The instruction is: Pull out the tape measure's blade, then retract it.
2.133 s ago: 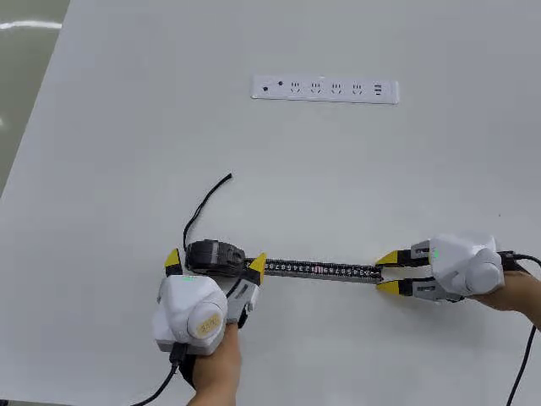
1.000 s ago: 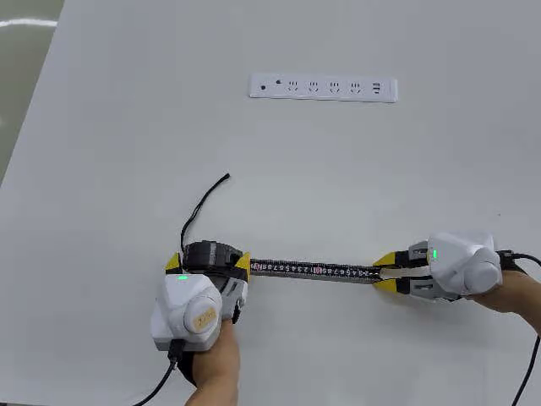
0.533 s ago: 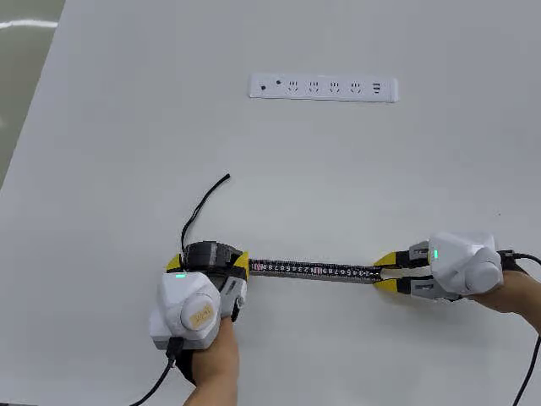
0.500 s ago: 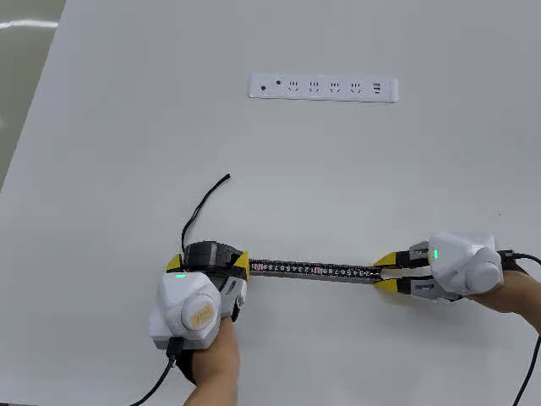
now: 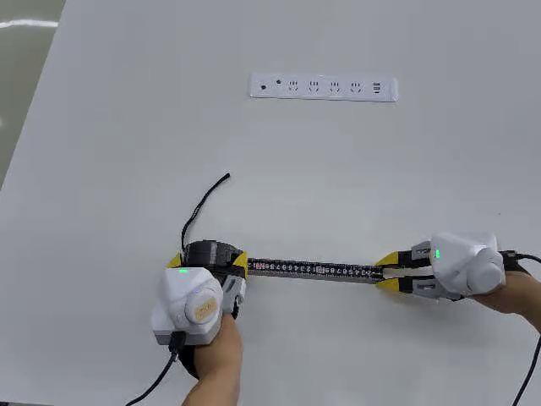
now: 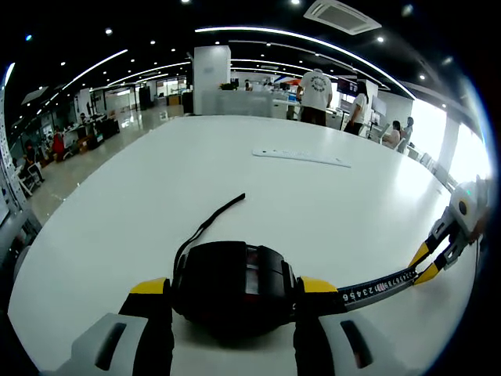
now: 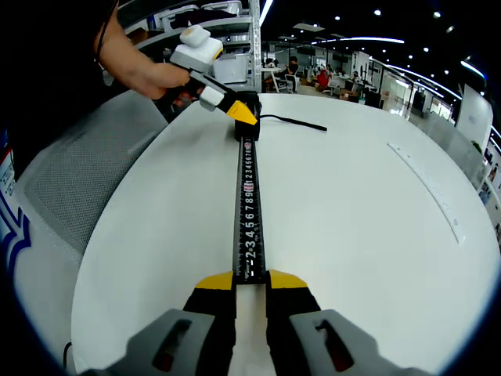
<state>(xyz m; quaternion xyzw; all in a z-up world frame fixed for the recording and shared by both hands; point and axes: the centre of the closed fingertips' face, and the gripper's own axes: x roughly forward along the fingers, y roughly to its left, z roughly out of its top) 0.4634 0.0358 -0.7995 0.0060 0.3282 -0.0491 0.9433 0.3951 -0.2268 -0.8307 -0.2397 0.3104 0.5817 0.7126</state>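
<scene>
**Blade out, both ends held.** My left claw (image 5: 207,260) clamps the black tape measure case (image 6: 233,283) by its sides. Both yellow tips press against it, pinning it to the white workbench (image 5: 355,178) so it cannot slide toward the pull. My right claw (image 7: 250,280), jaws nearly together, pinches the free end of the blade (image 7: 249,196). The blade runs straight ahead from those tips to the case, flat on the bench with its numbers up. The case's black strap (image 5: 203,207) trails away ahead of the left claw, clear of the blade. A white power strip (image 5: 324,87) lies well beyond both claws. By the length drawn, I judge the pull-out done or nearly so, with the retraction not yet begun. Holding the tip should let the blade return under control rather than snap back.
</scene>
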